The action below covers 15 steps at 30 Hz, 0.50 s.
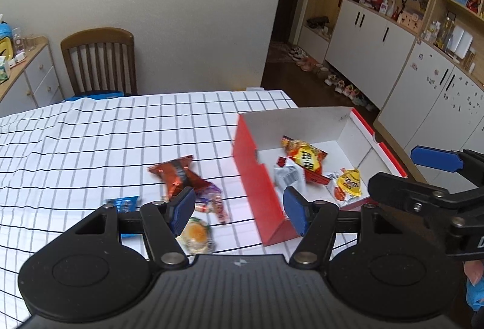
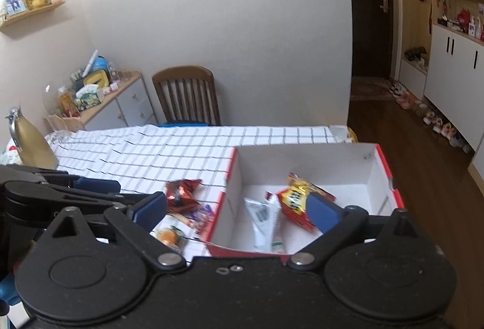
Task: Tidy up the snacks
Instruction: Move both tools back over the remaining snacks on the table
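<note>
A red cardboard box (image 1: pixel 257 177) with a white inside stands on the checked tablecloth (image 1: pixel 106 141). It holds a red-yellow snack bag (image 1: pixel 305 156), a yellow packet (image 1: pixel 351 182) and a white packet (image 1: pixel 287 176). Loose on the cloth left of the box lie an orange-brown wrapper (image 1: pixel 175 174), a purple-red packet (image 1: pixel 211 202), an orange-green candy (image 1: pixel 196 235) and a blue packet (image 1: pixel 124 203). My left gripper (image 1: pixel 239 211) is open and empty above the box's near left wall. My right gripper (image 2: pixel 236 214) is open and empty over the box (image 2: pixel 224 202); it also shows in the left wrist view (image 1: pixel 435 159).
A wooden chair (image 1: pixel 99 59) stands at the table's far side. A sideboard with clutter (image 2: pixel 99 105) is at the far left. White cabinets (image 1: pixel 378 56) and a row of shoes (image 1: pixel 332 77) line the right wall. A gold kettle (image 2: pixel 30 144) stands on the table's left.
</note>
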Motion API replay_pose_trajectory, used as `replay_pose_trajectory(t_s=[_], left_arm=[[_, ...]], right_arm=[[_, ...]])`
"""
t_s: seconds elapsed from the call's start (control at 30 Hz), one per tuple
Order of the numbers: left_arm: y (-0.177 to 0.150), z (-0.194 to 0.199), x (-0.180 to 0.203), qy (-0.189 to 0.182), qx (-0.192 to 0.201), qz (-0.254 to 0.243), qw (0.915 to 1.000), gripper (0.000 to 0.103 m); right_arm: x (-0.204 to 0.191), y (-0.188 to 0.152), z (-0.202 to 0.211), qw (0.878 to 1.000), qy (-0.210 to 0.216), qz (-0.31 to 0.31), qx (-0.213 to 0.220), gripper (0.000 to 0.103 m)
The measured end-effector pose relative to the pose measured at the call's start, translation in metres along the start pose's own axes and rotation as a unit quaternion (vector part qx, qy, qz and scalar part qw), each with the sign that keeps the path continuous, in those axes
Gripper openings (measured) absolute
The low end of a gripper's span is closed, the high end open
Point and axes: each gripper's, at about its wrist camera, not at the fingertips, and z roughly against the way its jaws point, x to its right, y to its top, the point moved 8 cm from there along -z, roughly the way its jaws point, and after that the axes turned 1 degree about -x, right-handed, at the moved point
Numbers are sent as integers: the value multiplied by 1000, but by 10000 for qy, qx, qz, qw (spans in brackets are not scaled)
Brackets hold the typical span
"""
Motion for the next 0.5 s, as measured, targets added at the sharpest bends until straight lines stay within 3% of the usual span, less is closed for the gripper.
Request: replay_pose_trajectory(t_s=[0.07, 0.3, 0.4, 0.5], left_arm=[[-3, 6, -13, 17, 56, 20, 10000, 74], [-11, 20, -59, 69, 180, 72, 9998, 76], [-13, 21, -80, 135, 212, 111, 9996, 84], [-14, 21, -102, 149, 227, 216, 9994, 85]], right_arm=[[-11, 0, 2, 10000, 56, 36, 71, 103], [-45, -6, -2, 9998, 54, 99, 142, 103], [-59, -11, -8, 9999, 41, 100, 82, 103], [-74, -19, -14, 9999, 56, 103, 29, 103]])
